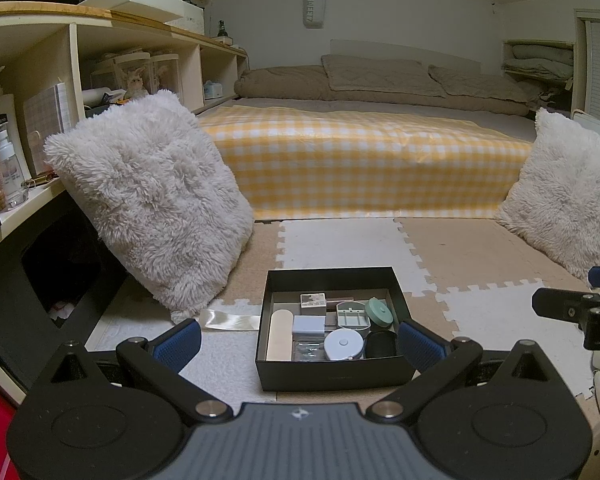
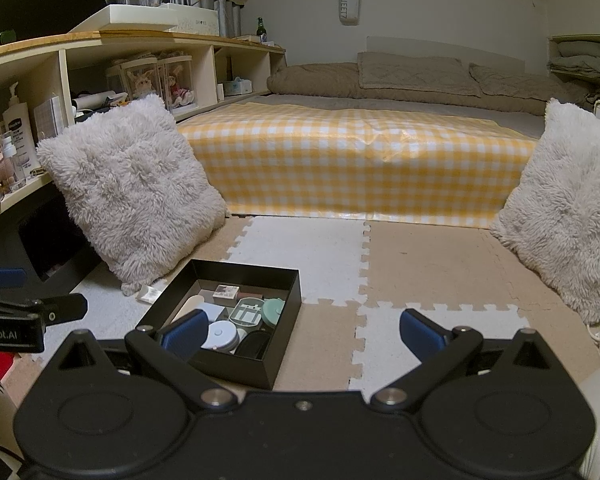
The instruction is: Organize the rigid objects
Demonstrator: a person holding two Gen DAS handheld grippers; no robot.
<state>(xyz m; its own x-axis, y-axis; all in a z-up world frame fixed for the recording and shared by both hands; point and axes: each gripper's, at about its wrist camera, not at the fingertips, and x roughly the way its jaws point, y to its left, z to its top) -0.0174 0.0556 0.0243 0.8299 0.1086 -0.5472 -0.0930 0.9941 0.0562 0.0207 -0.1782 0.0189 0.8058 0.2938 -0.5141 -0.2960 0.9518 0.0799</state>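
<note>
Black box [image 1: 332,372] is set on the foam mat floor [image 1: 480,248], dead ahead of the left gripper [image 1: 300,340] and low in its view; near wall of the box sits between the two blue pads, which are spread wide with nothing held. Right gripper [image 2: 302,334] is likewise spread wide and empty; from it the box [image 2: 236,364] lies ahead and off to the left, only its left pad overlapping the box's near corner in the picture. Left gripper is judged the nearer and better lined up. Box contents are packed close: a tan oblong piece [image 1: 281,334] along the left wall, long axis running away from the left gripper; a white round case [image 1: 342,343] near the front wall; a black oval case [image 1: 381,344] just right of it; a green round lid [image 1: 379,310] behind that; a grey slotted tray [image 1: 353,314]; a pale blue-grey block [image 1: 309,325]; a small printed box [image 1: 313,300] at the back. Items appear already gathered in the box, so sorting is judged well along or about to be started from the box; which cannot be told. A straight-forward, downward reach by the left gripper would be needed for any pick; clearance between neighbours is tight. Two shaggy white cushions [image 1: 156,200] and a yellow-checked bed [image 1: 360,160] are well apart behind.
</note>
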